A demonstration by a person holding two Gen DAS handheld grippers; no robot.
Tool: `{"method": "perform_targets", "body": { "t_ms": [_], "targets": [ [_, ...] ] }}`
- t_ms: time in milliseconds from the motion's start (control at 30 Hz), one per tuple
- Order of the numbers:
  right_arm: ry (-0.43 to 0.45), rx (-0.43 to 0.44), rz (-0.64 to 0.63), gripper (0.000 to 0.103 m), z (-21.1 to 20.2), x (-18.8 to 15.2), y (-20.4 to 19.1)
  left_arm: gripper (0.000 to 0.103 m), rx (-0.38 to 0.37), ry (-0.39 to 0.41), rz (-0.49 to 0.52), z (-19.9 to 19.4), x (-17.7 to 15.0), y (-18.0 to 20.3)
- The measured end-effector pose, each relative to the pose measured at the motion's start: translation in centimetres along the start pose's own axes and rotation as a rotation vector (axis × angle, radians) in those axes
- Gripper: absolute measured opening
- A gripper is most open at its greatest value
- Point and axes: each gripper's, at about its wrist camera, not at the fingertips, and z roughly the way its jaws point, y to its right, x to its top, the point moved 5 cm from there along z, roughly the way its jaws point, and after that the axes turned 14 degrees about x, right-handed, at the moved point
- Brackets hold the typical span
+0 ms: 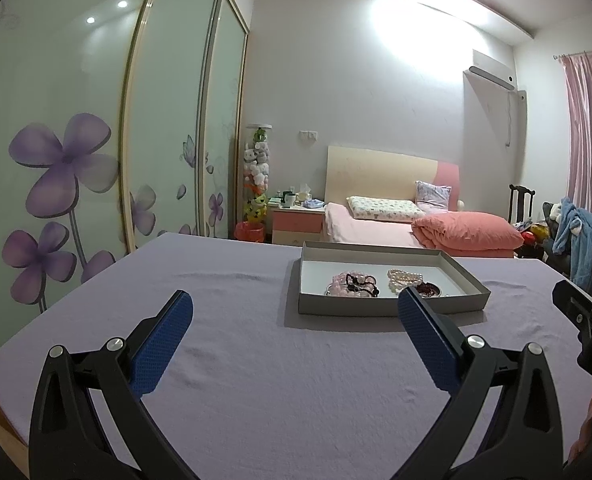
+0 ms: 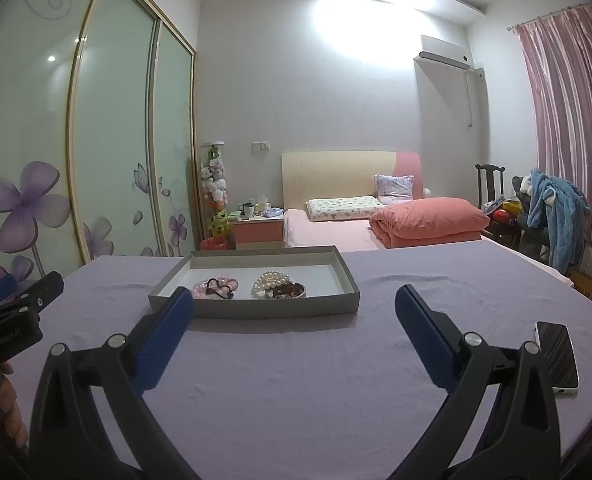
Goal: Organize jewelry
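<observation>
Left claw released, right claw released, both above purple cloth, jewelry tray beyond

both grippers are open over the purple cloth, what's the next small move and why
Probably ease the right gripper forward toward the grey tray. Its jaws are open and empty, short of the tray's near wall, and the pearl bracelet lies tangled with dark beads. The left gripper also waits open.

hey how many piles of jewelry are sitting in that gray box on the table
2. A pink bead pile with a dark strand across it lies left in the gray box; a pearl pile with dark reddish beads lies right. Single pieces tangled within each can't be counted.
</observation>
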Motion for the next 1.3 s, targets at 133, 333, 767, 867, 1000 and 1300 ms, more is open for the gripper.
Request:
{"method": "perform_targets", "body": {
  "t_ms": [133,333,767,867,1000,1300],
  "targets": [
    [-0.001,0.000,0.000,0.099,0.01,0.00,-0.01,0.101,0.008,0.004,0.004,0.02,0.04,-0.02],
    [-0.006,0.003,0.004,0.099,0.47,-0.14,-0.05,0.101,0.016,0.004,0.014,0.18,0.06,0.08],
    [-0.010,0.003,0.008,0.099,0.68,-0.21,-0.15,0.101,0.023,0.003,0.020,0.41,0.03,0.14],
    [-0.011,0.003,0.008,0.099,0.68,-0.21,-0.14,0.101,0.023,0.003,0.021,0.38,0.01,0.15],
    [-0.011,0.003,0.008,0.099,0.68,-0.19,-0.13,0.101,0.023,0.004,0.021,0.36,0.03,0.16],
    [-0.011,0.003,0.008,0.099,0.67,-0.18,-0.11,0.101,0.024,0.004,0.021,0.33,0.04,0.17]
  ]
}}
